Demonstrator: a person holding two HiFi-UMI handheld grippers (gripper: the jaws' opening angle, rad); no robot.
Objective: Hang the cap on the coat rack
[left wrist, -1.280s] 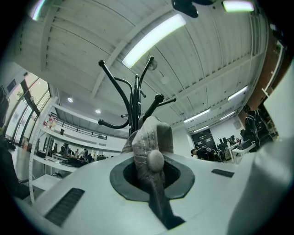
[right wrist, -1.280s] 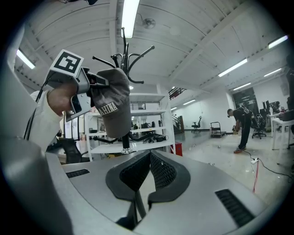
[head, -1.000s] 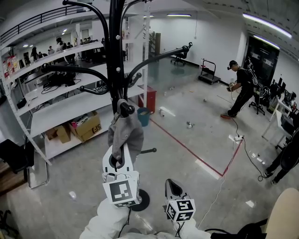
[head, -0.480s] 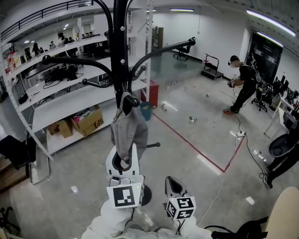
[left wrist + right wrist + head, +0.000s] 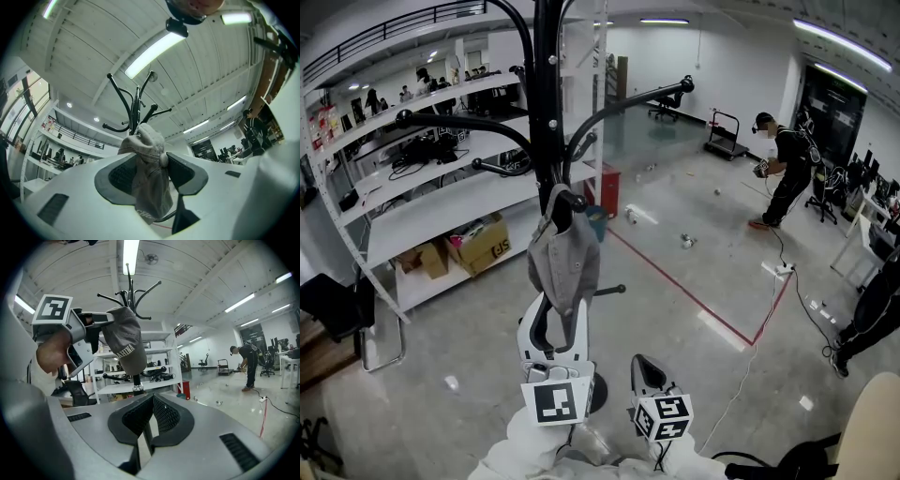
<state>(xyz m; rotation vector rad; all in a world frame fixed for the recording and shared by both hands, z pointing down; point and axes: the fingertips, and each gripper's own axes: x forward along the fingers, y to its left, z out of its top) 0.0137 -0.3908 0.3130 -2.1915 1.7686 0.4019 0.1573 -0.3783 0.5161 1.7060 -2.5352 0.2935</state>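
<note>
1. Grey cotton cap (image 5: 564, 261) hangs from a low, knob-ended peg (image 5: 573, 200) on the black coat rack (image 5: 547, 103), its crown sagging downward. The peg appears to carry its weight, so nothing needs to hold it.
2. Left tongs (image 5: 151, 157) point upward from underneath, and their jaws have just been opening. They stand apart now, with the lower part of the cap dangling loose between them and neither pad pressing on it. From where I stand, that reads as letting go once the cap has caught.
3. Right tongs (image 5: 152, 397) sit lower and off to the side, jaws closed together on nothing. I judge they are simply kept clear, since the hanging takes one hand.
4. To my eye the job is nearly finished. The left tongs have only to draw away, and the risk is a jaw snagging the fabric and dragging the cap off its peg.
</note>
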